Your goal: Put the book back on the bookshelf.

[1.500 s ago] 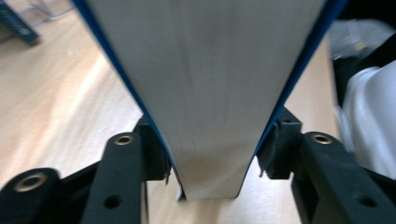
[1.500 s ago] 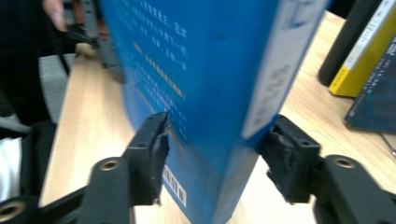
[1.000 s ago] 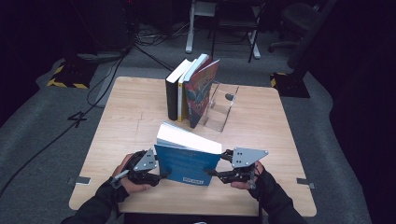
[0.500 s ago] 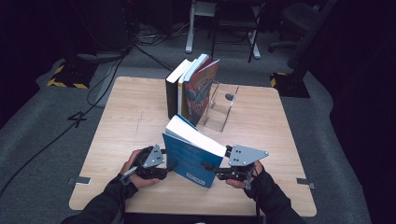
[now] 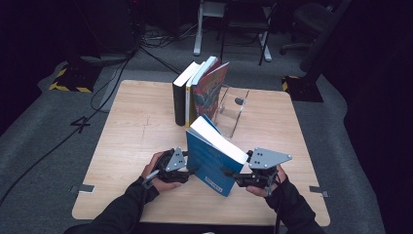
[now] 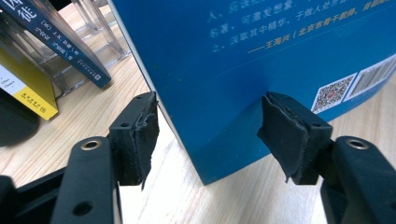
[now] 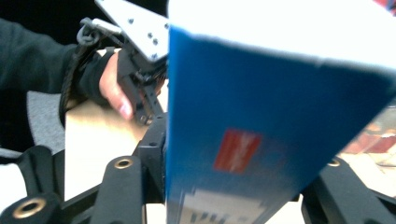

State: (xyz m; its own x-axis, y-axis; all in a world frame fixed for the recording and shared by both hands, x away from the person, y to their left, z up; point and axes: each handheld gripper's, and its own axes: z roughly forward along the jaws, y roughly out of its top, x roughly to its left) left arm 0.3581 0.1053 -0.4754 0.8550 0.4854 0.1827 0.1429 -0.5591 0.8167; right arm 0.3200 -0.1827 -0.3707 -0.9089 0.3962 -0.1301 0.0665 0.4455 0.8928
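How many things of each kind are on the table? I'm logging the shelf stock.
Books standing in the row: 3 (black-spined book, yellow-spined book, colourful-cover book)
Blue book between the two tongs: 1
Clear acrylic bookend: 1
Total: 5

Both your forearms, in dark sleeves, enter from the near edge, each hand wrapped around its own tongs. Your left tongs (image 5: 191, 170) sit low and roughly level, pointing toward the right, jaws standing apart with one pad (image 6: 141, 135) on each side of a blue book's (image 5: 210, 161) lower corner. Your right tongs (image 5: 229, 174) point back toward the left, jaws having just been opening, the same book between them. Your hands face each other, near together.
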